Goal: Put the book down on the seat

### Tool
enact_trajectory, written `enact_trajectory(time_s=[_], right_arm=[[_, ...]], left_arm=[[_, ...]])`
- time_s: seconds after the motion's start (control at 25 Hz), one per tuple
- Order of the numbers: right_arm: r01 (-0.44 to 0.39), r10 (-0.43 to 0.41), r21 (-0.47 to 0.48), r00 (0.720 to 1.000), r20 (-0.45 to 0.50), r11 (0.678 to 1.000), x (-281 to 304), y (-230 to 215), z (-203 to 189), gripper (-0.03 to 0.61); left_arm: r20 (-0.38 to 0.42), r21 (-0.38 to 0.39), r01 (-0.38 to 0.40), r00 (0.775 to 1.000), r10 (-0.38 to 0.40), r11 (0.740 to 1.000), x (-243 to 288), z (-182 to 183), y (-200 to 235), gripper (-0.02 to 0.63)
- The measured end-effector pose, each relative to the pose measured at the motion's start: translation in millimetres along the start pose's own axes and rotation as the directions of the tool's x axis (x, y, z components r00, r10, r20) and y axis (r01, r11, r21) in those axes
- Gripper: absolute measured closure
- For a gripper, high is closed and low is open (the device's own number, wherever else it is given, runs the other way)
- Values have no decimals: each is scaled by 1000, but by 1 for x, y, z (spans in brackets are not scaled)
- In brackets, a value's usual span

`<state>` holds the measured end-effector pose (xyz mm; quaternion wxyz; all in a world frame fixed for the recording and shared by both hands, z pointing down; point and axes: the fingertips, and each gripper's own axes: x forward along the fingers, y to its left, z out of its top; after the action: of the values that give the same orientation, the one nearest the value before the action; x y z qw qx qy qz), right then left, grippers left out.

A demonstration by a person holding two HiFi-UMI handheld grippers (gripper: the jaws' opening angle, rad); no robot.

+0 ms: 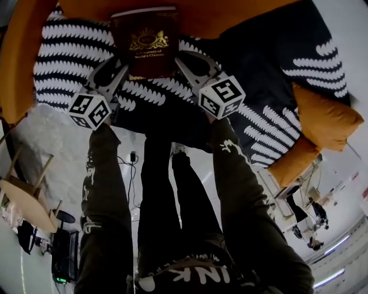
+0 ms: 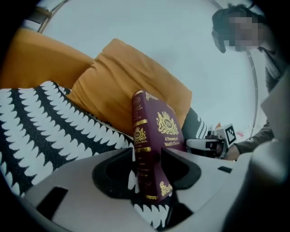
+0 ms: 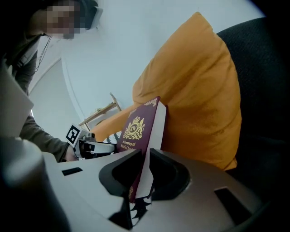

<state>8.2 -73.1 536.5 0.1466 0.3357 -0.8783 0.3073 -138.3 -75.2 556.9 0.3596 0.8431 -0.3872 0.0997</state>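
A maroon book [image 1: 145, 43] with gold print stands upright over the seat's black-and-white patterned cover [image 1: 75, 57], its top near the orange back cushion [image 1: 201, 14]. My left gripper [image 1: 117, 73] is shut on the book's spine edge, and my right gripper [image 1: 191, 66] is shut on its page edge. In the left gripper view the book [image 2: 152, 145] sits between the jaws of the left gripper [image 2: 147, 174], with the patterned cover just under it. In the right gripper view the right gripper [image 3: 142, 174] pinches the book [image 3: 140, 131]. Whether the book touches the seat is unclear.
Orange cushions lie at the sofa's right end [image 1: 325, 118] and behind the book [image 2: 131, 86] [image 3: 199, 90]. My legs [image 1: 172, 218] stand in front of the seat. A wooden stool [image 1: 26, 195] stands at the left, and a cable [image 1: 132, 158] lies on the floor.
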Motion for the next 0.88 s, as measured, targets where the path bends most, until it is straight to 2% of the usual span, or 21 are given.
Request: enact_trajectory(time_s=[0.08,0.2,0.24,0.4,0.64,0.76,0.88], right_arm=[[19,-19,-18,1000,18,1000,-2,-5,8,512],[54,-50,-96,998,43,994,3,-4,18,563],[69,-62,-121,996,58,990,3,-2,20,571],[87,-59,-209,989,136,974,-15,19,57,571],[86,13,-333,959,283,939,-99,87,170,569],[85,55,-385,939,341,919,-158,142,216,571],[88,92,-433,921,379,897,-219,201,245,571]], left_arm=[[33,30,-23,999,22,999,-4,11,5,443],[76,104,-63,996,56,993,-12,26,10,581],[94,124,-76,993,64,989,-16,31,9,609],[172,216,-96,983,59,972,-34,71,-23,609],[326,376,-139,945,10,916,-95,186,-143,609],[383,426,-174,924,-3,888,-146,223,-214,610],[427,461,-203,904,-15,864,-198,243,-283,609]])
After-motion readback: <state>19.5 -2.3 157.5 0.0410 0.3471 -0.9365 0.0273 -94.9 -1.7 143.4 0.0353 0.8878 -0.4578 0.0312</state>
